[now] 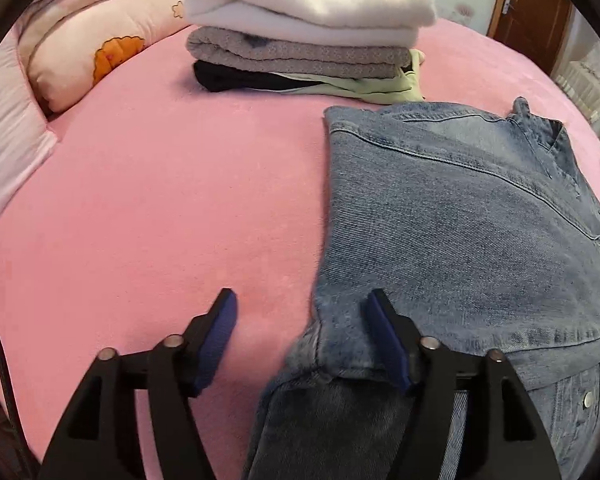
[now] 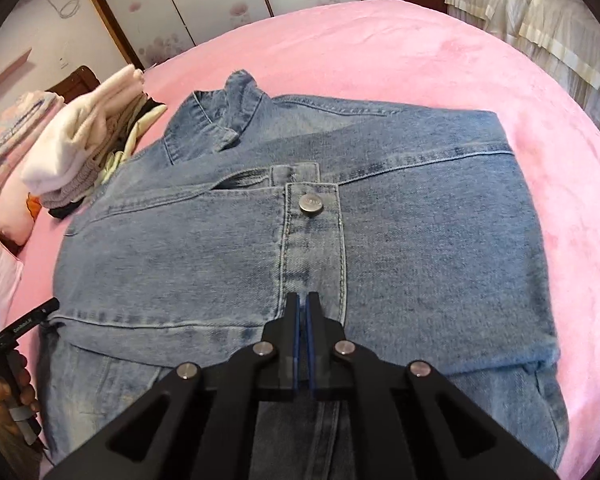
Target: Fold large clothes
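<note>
A blue denim jacket (image 1: 460, 220) lies partly folded on the pink bed (image 1: 160, 200); it also fills the right wrist view (image 2: 420, 240), with its collar at the far end and a metal button (image 2: 311, 203) on the placket. My left gripper (image 1: 302, 312) is open, its fingers straddling the jacket's near left corner. My right gripper (image 2: 302, 300) has its jaws together over the button placket at the jacket's near middle. Whether cloth is pinched between the pads is hidden. The left gripper also shows at the left edge of the right wrist view (image 2: 40, 312).
A stack of folded clothes (image 1: 300, 32), white on top, then grey, black and pale green, sits at the far side of the bed, just beyond the jacket (image 2: 80, 152). Pink pillows (image 1: 92, 40) lie at the far left. A wardrobe and door stand behind the bed.
</note>
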